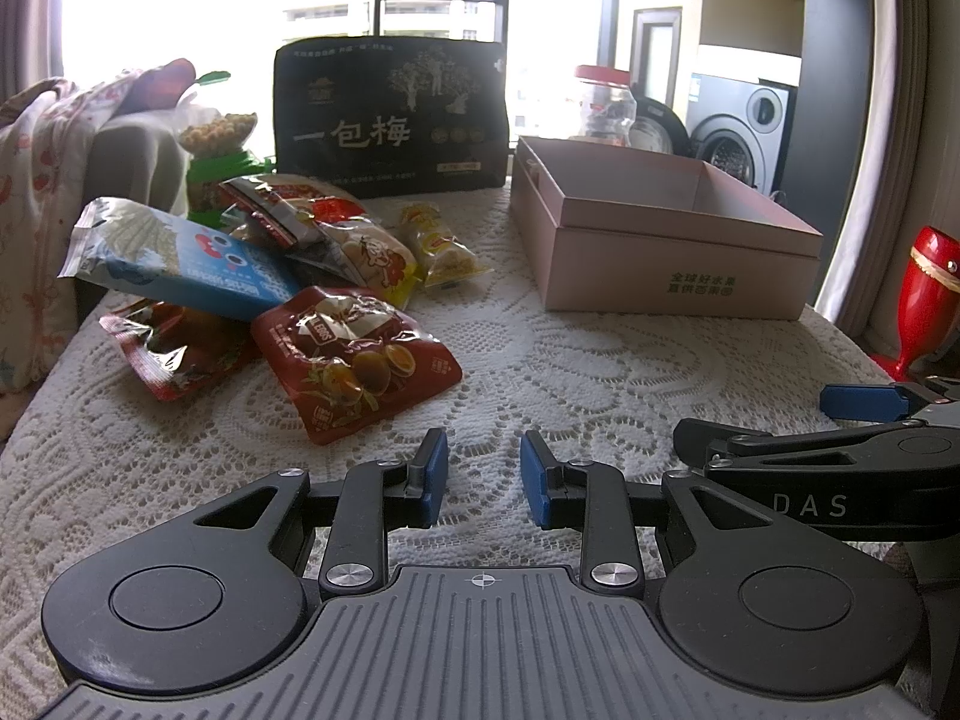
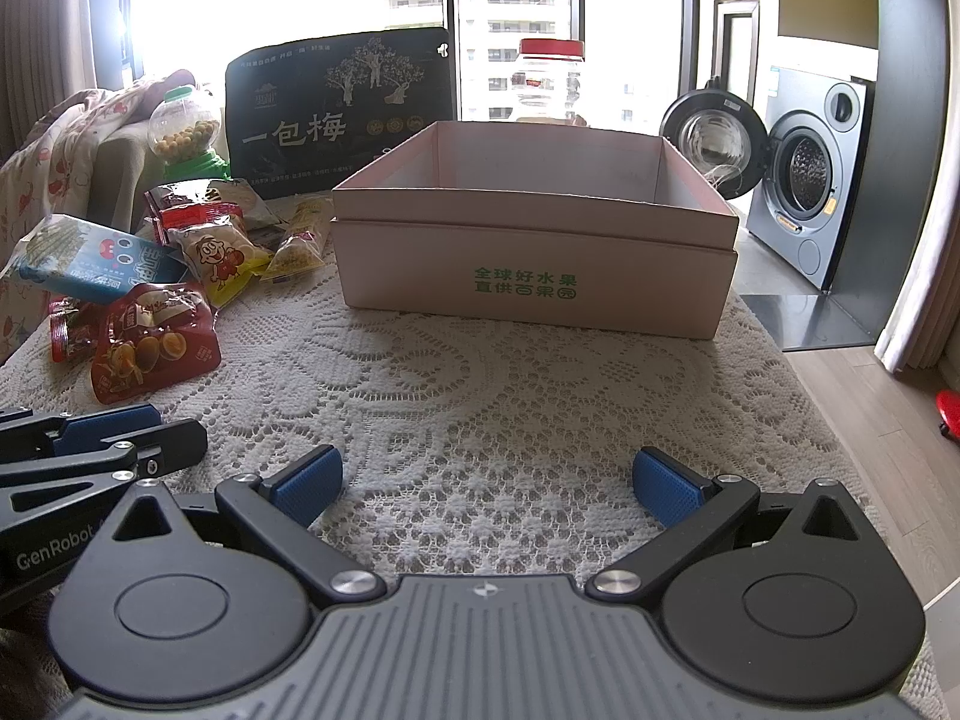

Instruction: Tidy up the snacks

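We are working at a table [image 2: 480, 396] draped in white lace, where the pink box [image 2: 534, 264] is sitting open-topped on the right, apparently empty and likely waiting to receive the snacks. Behind the pile a large black plum bag [image 1: 390, 120] is standing upright. The snack pile [image 1: 252, 276] is lying loose on the left, well apart from the box; its red egg packet [image 1: 354, 360] is resting nearest us. We are holding the left gripper [image 1: 483, 477] low, fingers parted narrowly and empty, aimed just beside that packet. The right gripper [image 2: 486, 480] is facing the box, fingers spread wide, gripping nothing.
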Demonstrator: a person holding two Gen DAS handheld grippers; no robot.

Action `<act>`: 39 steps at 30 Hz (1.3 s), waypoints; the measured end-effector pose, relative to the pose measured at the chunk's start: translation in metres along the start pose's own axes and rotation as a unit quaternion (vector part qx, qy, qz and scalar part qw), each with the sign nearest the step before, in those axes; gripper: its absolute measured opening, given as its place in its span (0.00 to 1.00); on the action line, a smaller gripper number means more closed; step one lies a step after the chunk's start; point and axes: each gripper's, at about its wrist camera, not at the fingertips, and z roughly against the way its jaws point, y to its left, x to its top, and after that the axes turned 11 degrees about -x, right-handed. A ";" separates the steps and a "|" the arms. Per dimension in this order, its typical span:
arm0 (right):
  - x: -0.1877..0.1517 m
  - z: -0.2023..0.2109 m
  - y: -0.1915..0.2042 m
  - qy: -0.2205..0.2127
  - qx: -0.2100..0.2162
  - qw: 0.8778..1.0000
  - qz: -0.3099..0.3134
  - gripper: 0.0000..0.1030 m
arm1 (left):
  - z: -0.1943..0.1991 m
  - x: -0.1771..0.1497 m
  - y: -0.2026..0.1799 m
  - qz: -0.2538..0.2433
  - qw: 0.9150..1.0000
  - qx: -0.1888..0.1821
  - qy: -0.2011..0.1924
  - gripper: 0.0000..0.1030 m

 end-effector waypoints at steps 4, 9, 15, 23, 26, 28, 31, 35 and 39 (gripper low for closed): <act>0.000 0.000 0.000 0.000 0.000 1.000 0.000 1.00 | 0.000 0.000 0.000 0.000 1.000 0.000 0.000 0.31; 0.000 0.000 0.000 0.000 0.000 1.000 0.000 1.00 | 0.000 0.000 0.000 0.000 1.000 0.000 0.000 0.31; 0.000 0.000 0.000 0.000 0.000 1.000 0.000 1.00 | 0.000 0.000 0.000 0.000 1.000 0.000 0.000 0.31; 0.000 0.000 0.000 0.000 0.000 1.000 -0.001 1.00 | 0.003 0.000 0.002 0.002 1.000 -0.001 -0.001 0.31; 0.000 -0.001 0.000 0.000 0.000 1.000 -0.001 1.00 | 0.003 -0.001 0.002 0.005 1.000 -0.003 -0.001 0.30; 0.000 -0.001 0.000 0.000 0.000 1.000 -0.001 1.00 | 0.002 0.000 0.004 0.005 1.000 -0.002 -0.002 0.30; 0.001 -0.002 -0.001 0.002 0.001 1.000 -0.001 1.00 | 0.002 0.000 0.004 0.003 1.000 -0.001 -0.001 0.30; 0.010 -0.009 -0.006 0.044 0.010 0.999 0.011 1.00 | 0.002 0.002 0.006 0.010 1.000 -0.008 0.001 0.30; 0.020 -0.011 -0.006 0.092 0.011 0.995 0.021 1.00 | 0.003 0.006 0.015 0.022 0.999 -0.031 0.009 0.30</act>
